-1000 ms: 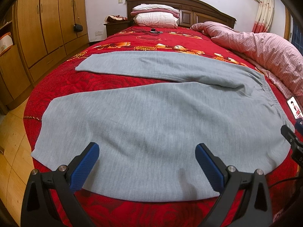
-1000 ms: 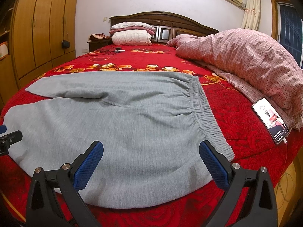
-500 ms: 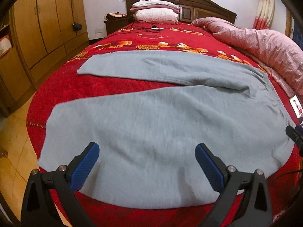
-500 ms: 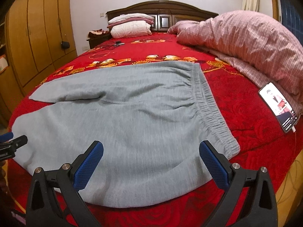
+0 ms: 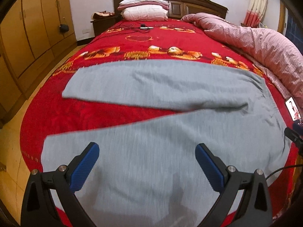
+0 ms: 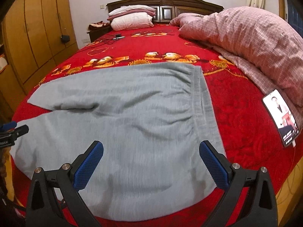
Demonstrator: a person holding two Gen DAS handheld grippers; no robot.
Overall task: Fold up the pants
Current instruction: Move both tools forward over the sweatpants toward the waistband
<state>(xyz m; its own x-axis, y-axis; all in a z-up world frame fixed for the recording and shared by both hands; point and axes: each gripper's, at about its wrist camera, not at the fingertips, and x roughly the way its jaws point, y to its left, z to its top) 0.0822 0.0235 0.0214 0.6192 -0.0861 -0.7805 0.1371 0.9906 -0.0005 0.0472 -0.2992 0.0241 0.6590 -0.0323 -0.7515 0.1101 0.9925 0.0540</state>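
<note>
change: both cameras sit higher over the bed than a second ago, so more of the red cover shows beyond the pants; the pants lie as they did.
bed [image 5: 56,117]: red flowered cover, wooden headboard at the far end, wardrobe doors along the left.
quilt [image 6: 251,43]: pink checked, heaped along the right side of the bed.
pants [image 5: 161,151]: grey sweatpants spread flat across the near end of the bed, waistband to the right, two legs running left with a red wedge of cover between them; near leg reaches the bed's near edge.
pillows [image 5: 144,11]: stacked against the headboard.
left gripper [image 5: 146,167]: jaws spread wide, nothing between them, hovering above the near leg.
right gripper [image 6: 151,165]: jaws likewise wide apart and empty, above the seat of the pants [image 6: 132,113] near the waistband.
phone [image 6: 282,117]: screen lit, lying on the cover beside the quilt, apart from the waistband.
</note>
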